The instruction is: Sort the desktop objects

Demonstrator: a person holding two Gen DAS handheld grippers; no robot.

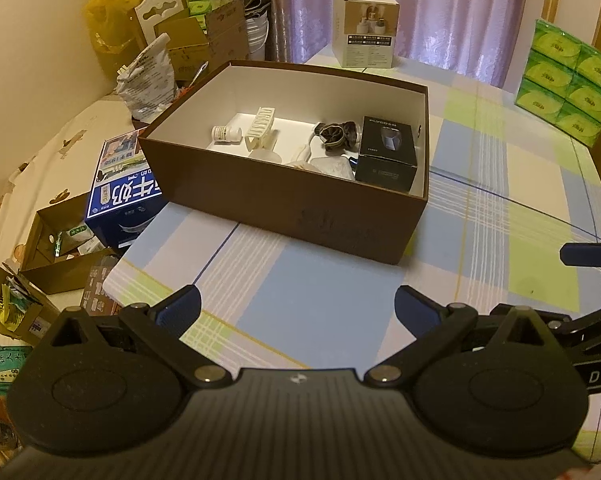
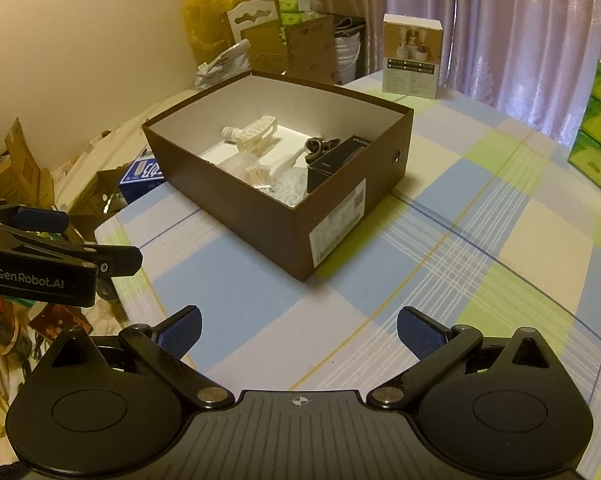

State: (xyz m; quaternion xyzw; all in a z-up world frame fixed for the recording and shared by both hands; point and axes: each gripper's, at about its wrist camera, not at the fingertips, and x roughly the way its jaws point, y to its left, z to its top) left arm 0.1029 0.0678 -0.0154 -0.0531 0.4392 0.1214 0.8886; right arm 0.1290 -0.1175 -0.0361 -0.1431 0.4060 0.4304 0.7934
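Both tools, left (image 1: 298, 306) and right (image 2: 299, 326), are released, empty; the brown rectangular cardboard box's (image 2: 260, 216) long axis runs ten-to-four o'clock on the checked surface (image 2: 440, 280).

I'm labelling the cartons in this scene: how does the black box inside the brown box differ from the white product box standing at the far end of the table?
The black box is dark with a glossy product picture; the white product box is pale with a beige printed panel. The black box lies inside the brown box, in its right corner beside a dark scrunchie; the white product box stands upright on the checked tablecloth. Both are closed retail cartons.
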